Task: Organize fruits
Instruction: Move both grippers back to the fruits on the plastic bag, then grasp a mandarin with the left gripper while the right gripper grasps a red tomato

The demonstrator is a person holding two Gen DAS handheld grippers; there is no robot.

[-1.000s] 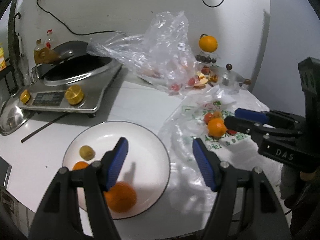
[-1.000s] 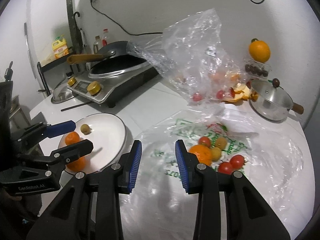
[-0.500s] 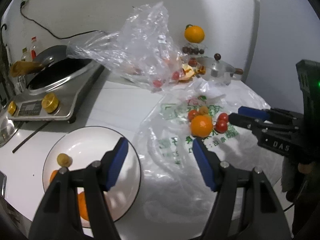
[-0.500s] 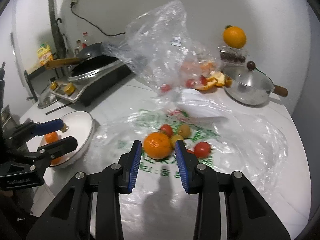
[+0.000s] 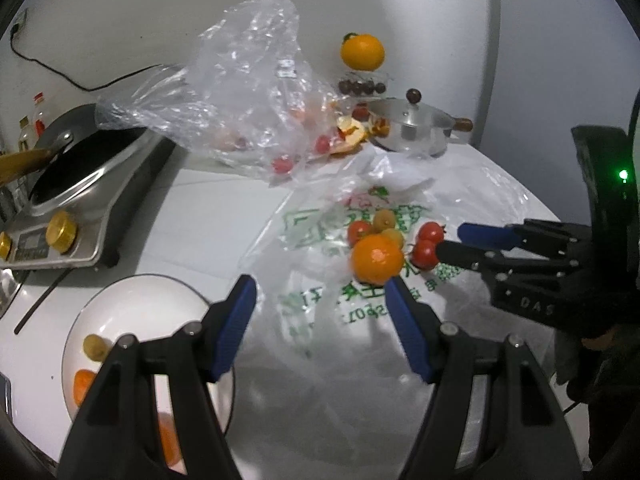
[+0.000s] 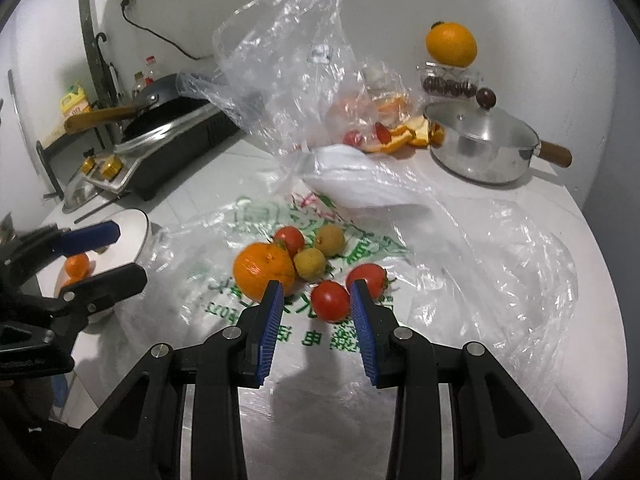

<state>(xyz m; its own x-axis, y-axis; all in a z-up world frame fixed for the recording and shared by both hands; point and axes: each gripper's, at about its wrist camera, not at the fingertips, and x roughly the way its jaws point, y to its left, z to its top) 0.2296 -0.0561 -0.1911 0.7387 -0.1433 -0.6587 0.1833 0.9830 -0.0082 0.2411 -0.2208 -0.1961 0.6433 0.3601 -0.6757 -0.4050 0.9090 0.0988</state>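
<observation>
Both tools have swung from the round white plate toward the fruit heap on the printed plastic bag. My left tool stands half apart and empty, the large orange just ahead of its right pad. My right tool is narrowly apart, unclamped, with a red cherry tomato just beyond its tips. Done: two oranges and one small yellow-green fruit lie on the plate. Left, I judge: the heap. White bench, stove and steel pot behind.
</observation>
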